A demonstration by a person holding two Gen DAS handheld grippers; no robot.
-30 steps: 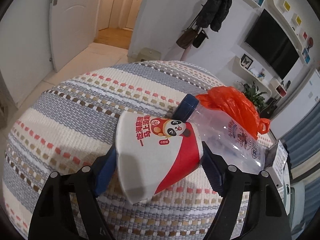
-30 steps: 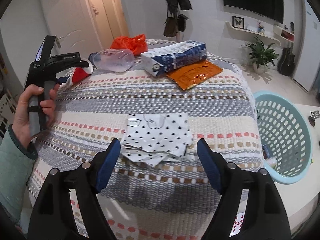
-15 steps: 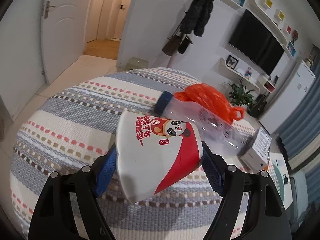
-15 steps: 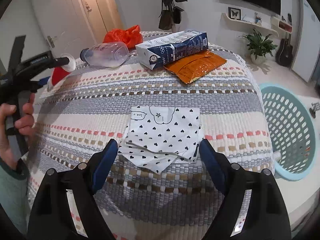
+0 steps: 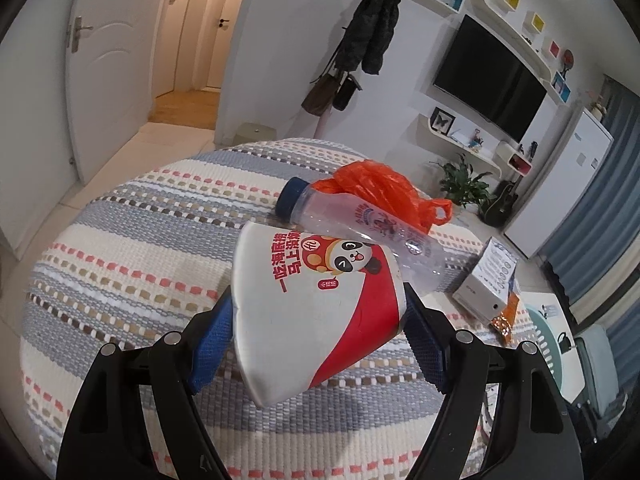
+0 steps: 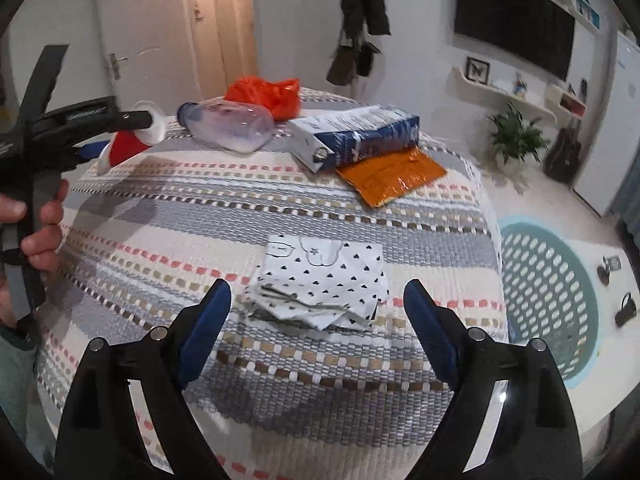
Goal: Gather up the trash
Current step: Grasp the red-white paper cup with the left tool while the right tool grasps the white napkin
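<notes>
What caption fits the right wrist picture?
Open right gripper hovers by heart-print paper; left gripper holds a cup.

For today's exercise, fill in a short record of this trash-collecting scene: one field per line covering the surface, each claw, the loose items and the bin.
surface: striped woven cloth
left claw: shut on a red and white paper cup
right claw: open, jaws just widened, poised over the heart-print paper, not touching it
loose items: clear bottle, orange plastic bag, blue and white carton, orange foil wrapper
bin: light blue basket, beside the surface
</notes>
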